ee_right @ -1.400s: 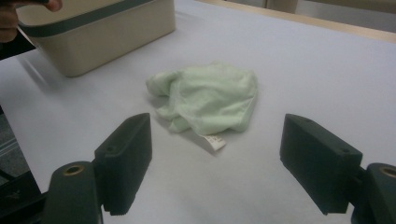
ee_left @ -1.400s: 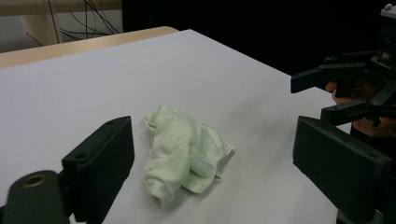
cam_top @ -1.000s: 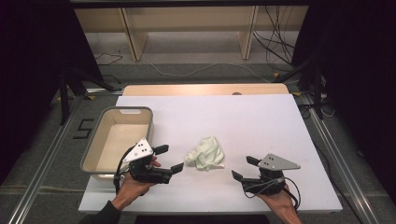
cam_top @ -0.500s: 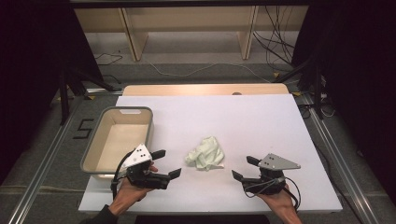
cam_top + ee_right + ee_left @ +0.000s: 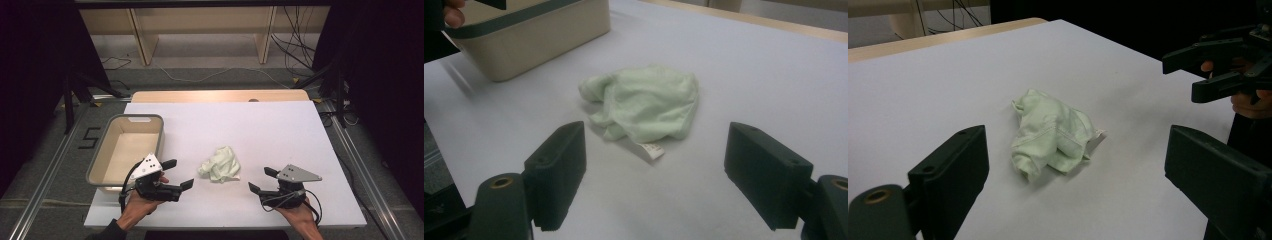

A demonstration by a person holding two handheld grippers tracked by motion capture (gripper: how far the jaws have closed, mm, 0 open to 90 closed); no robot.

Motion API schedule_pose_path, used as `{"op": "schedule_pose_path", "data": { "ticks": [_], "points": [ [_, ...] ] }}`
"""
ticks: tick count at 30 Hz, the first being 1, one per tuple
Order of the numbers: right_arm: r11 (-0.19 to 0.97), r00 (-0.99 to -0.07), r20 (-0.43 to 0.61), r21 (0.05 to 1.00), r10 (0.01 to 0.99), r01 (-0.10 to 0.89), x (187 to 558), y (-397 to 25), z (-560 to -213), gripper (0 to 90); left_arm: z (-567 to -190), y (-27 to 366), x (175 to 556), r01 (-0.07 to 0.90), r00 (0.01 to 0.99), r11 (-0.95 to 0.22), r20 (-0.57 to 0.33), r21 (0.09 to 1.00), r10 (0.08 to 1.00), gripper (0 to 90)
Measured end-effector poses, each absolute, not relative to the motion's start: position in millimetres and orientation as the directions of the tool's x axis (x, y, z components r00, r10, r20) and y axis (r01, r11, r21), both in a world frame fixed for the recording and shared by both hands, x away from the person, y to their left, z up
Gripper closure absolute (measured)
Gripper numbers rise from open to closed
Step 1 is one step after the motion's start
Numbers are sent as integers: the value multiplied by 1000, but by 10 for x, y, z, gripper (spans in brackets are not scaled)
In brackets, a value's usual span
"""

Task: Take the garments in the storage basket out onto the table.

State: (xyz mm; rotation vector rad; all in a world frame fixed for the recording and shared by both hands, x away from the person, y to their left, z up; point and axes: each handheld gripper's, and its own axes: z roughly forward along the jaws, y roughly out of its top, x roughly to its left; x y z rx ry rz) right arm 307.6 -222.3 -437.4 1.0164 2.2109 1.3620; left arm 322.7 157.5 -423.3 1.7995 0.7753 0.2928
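Cloth (image 5: 220, 164) lies crumpled in a loose pale-green heap on the white counter (image 5: 260, 125), near its front edge, between the two hand-held grippers and touched by neither. A small white label sticks out from its near side in the right gripper view.

Compared with a second ago, the left hand-held gripper (image 5: 177, 173) has dropped slightly toward the front edge and turned, so its jaws now point across at the cloth instead of sitting close against the tub (image 5: 127, 147). Its jaws stand wide apart and hold nothing; in the left gripper view they frame the heap squarely. The right hand-held gripper (image 5: 262, 180) has not shifted over the same span: it rests low over the counter to the right of the cloth, jaws also spread and empty, aimed at the heap.

The cloth itself has kept its shape and place, and the beige tub with the grey rim sits unchanged at the left, nothing visible inside it.

The likely reading is that the left side has just lined up for an approach, with the grasp itself not yet begun. Both tools are apart from the fabric, so closing in on it would be the step that follows.
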Motion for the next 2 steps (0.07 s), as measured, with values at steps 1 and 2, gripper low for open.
{"op": "schedule_pose_path", "data": {
  "ticks": [1, 2],
  "points": [
    [282, -680, 70, 875, 730, 393, 3075, -2225, -4373, 255, -4233, 1576, 3227, 361, 755, -185, -171, 914, 633, 102],
    [282, -679, 70, 875, 730, 393, 3075, -2225, -4373, 255, -4233, 1576, 3227, 361, 755, -183, -172, 914, 633, 102]
  ]
}}
